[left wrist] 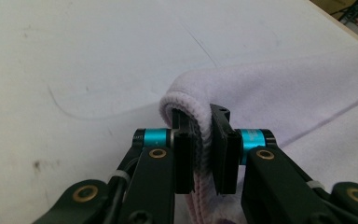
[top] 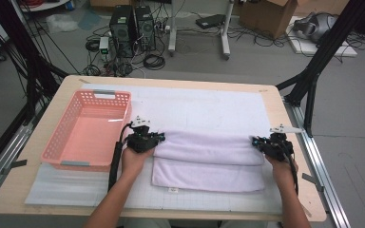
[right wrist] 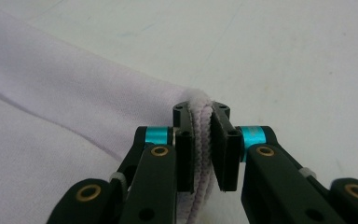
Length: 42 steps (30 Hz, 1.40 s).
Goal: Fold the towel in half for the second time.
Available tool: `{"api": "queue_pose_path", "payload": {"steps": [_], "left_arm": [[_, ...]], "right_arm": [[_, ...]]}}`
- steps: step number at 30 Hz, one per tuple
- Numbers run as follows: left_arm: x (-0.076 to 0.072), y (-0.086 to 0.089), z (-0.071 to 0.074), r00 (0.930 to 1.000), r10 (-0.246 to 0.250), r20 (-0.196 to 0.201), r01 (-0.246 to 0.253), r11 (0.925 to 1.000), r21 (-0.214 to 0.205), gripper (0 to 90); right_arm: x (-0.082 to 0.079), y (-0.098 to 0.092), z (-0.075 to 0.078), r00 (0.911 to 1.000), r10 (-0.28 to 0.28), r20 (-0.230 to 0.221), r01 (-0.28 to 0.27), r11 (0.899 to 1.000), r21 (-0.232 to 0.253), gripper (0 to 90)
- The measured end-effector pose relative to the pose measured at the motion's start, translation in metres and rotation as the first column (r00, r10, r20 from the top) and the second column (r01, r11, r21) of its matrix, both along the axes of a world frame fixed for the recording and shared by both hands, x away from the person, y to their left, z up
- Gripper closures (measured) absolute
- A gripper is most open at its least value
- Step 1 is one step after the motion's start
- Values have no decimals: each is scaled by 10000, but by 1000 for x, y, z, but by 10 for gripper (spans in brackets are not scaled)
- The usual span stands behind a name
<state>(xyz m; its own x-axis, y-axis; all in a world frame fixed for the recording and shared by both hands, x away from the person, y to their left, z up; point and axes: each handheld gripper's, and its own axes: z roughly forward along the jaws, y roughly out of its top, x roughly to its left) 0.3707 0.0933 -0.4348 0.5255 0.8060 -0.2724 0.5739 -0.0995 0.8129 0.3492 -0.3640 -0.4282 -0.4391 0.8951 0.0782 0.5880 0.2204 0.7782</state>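
Towel fold under way, both corners pinched.
The left claw (top: 158, 137) and right claw (top: 256, 141) are each clamped on a doubled corner of the lavender towel (top: 209, 159), which lies on the white mat (top: 195, 107) on the surface. 1 fold looks partly laid over the lower layer; squaring it off, and perhaps moving it to the pink basket (top: 57, 142), remains.
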Motion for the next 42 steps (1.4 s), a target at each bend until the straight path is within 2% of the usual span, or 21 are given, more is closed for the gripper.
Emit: {"api": "queue_pose_path", "payload": {"steps": [2, 3, 5, 7, 10, 11, 12, 13, 14, 16, 20, 23, 26, 29, 30, 31, 33, 35, 38, 41, 42], "left_arm": [[8, -1, 1, 10000, 50, 39, -50, 10000, 40, 803], [11, -1, 0, 9996, 219, 151, -216, 9997, -146, 803], [16, 0, -5, 9992, 411, 4, -411, 9987, -291, 804], [20, -1, -10, 9988, 416, -263, -421, 9990, -168, 804], [21, -2, -14, 9985, 447, -302, -450, 9989, -108, 789], [20, -2, -13, 9985, 506, -224, -506, 9987, -10, 747], [20, -1, -12, 9983, 550, -177, -551, 9985, -17, 659], [19, 0, -11, 9982, 570, -165, -571, 9983, -83, 537], [17, 0, -9, 9987, 495, -120, -497, 9986, -152, 469], [10, -1, -6, 9995, 205, 230, -202, 9997, -130, 481], [0, -1, -3, 9987, -245, 449, 254, 9995, -212, 477], [-7, 1, -5, 9981, -465, 410, 477, 9985, -268, 489], [-9, 0, -8, 9963, -854, 100, 852, 9962, 185, 513], [-11, 0, -7, 9933, -1152, -127, 1155, 9928, 309, 584], [-13, -1, -7, 9916, -1280, -171, 1286, 9910, 379, 633], [-14, -2, -6, 9894, -1431, -230, 1441, 9883, 508, 698], [-18, -4, -4, 9858, -1664, -226, 1677, 9824, 828, 785], [-25, -3, -2, 9873, -1584, 83, 1574, 9849, 725, 804], [-34, 2, -3, 9881, -1526, 202, 1510, 9864, 654, 803], [-46, 5, -3, 9882, -1429, 547, 1401, 9887, 527, 773], [-49, 6, -3, 9887, -1364, 614, 1327, 9893, 612, 730]], "right_arm": [[9, 1, 1, 9999, -144, 10, 144, 9998, -106, 810], [13, 2, 2, 9997, -242, 9, 242, 9996, -152, 810], [20, 2, 1, 9992, -407, -26, 407, 9991, -119, 810], [26, 2, 1, 9985, -551, -19, 551, 9985, 30, 810], [31, 5, -3, 9976, -683, -103, 682, 9976, -68, 807], [31, 6, -5, 9973, -711, -162, 710, 9974, -84, 802], [32, 6, -6, 9969, -751, -228, 750, 9972, -42, 778], [32, 5, -7, 9963, -810, -300, 811, 9967, 13, 718], [31, 5, -6, 9955, -889, -337, 891, 9960, 47, 653], [28, 2, -3, 9935, -1084, -351, 1086, 9941, 30, 558], [16, -7, 9, 9937, -1087, -281, 1097, 9932, 387, 531], [5, -11, 16, 9973, -716, -188, 728, 9943, 779, 535], [-4, -8, 16, 9991, -146, -391, 181, 9959, 890, 536], [-9, -3, 9, 9974, 335, -639, -291, 9972, 684, 538], [-10, -1, 5, 9958, 480, -776, -430, 9969, 654, 578], [-11, -1, 2, 9953, 564, -791, -522, 9971, 552, 669], [-16, -2, 0, 9963, 631, -587, -608, 9973, 405, 812], [-25, -5, 0, 9974, 629, -353, -613, 9970, 463, 829], [-40, -9, -1, 9980, 624, -43, -620, 9962, 612, 836], [-54, -11, -3, 9969, 765, 168, -775, 9947, 677, 839], [-57, -11, -4, 9963, 821, 235, -835, 9944, 650, 839]]}}
